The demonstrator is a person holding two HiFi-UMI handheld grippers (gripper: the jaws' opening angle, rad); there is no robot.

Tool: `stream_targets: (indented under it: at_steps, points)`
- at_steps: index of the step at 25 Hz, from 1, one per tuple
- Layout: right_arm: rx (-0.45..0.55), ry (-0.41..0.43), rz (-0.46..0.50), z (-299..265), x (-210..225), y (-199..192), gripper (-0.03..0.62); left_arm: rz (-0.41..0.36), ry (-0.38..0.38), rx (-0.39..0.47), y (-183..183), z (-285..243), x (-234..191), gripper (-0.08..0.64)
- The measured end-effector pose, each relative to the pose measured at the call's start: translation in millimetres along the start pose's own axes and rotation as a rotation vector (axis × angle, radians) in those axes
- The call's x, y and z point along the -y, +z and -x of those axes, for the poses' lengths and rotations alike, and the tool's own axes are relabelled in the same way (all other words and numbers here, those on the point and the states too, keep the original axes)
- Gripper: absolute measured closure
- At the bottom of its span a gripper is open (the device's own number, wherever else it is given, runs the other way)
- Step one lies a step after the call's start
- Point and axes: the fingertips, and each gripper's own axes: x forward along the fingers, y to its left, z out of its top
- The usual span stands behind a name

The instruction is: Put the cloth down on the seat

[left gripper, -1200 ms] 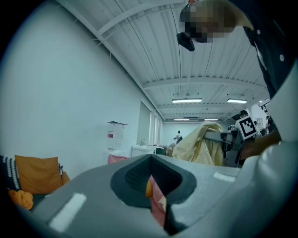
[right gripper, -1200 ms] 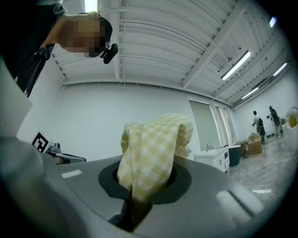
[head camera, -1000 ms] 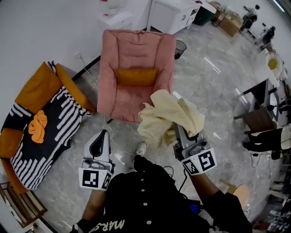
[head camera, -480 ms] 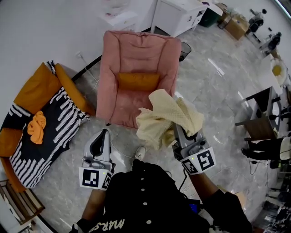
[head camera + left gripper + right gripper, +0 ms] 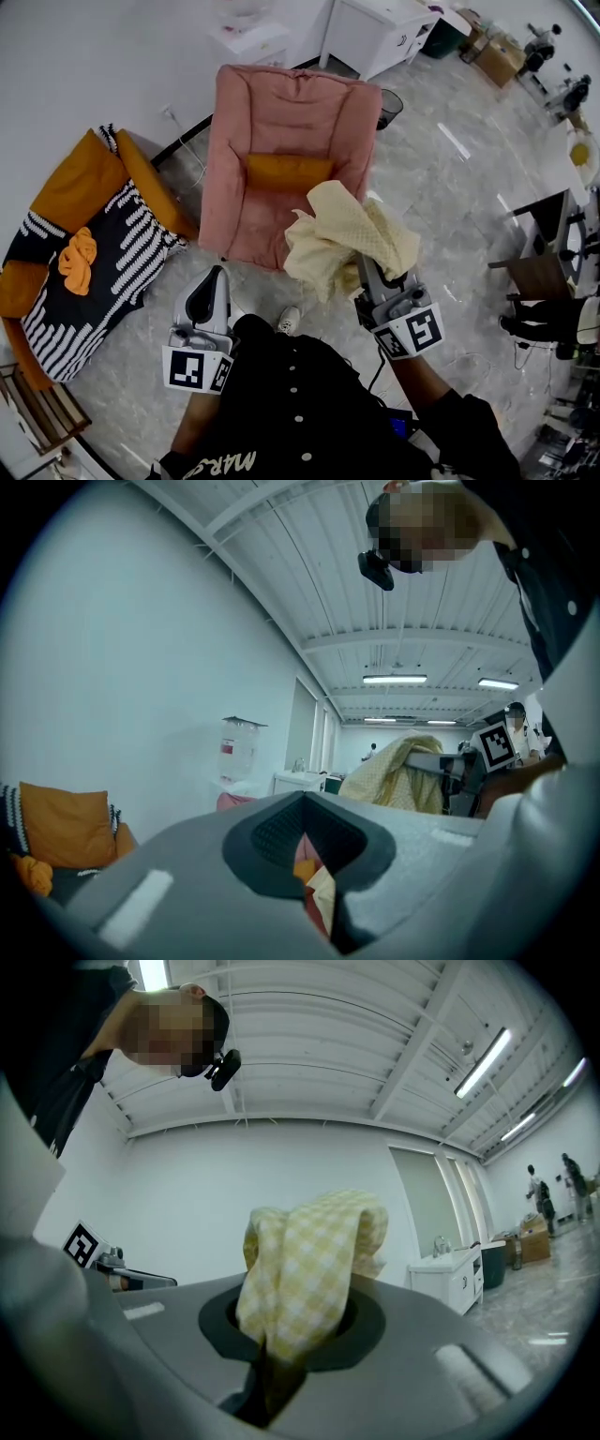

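- Head view: a pale yellow cloth (image 5: 347,239), bunched and drooping, is carried in the air by the right gripper (image 5: 364,270), near the front of the pink armchair's seat (image 5: 262,214). The seat is plainly shown only here. The left gripper (image 5: 214,281) is held apart from the cloth.
- Left gripper view: the left jaws are seen closed, with nothing between them.
- Right gripper view: the cloth's check weave is shown close up, its folds pinched between the right jaws.

soft woven cloth (image 5: 347,239), plush fabric armchair (image 5: 281,122) — glossy polished stone floor (image 5: 450,206)
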Motion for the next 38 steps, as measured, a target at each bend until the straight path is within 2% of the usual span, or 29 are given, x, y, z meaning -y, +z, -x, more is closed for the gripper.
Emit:
stream_targets:
  at_steps: [9,23,38]
  points:
    - [-0.022,-0.023,-0.007,-36,16,-12,0.515,0.004,-0.013,-0.032,-6,-34,-29,0.56]
    - [0.0,-0.051,0.007,-118,43,-3,0.514,-0.025,-0.057,0.007,27,-111,-79,0.56]
    - [0.024,-0.112,0.037,-187,45,5,0.515,-0.03,-0.139,0.01,43,-159,-133,0.56]
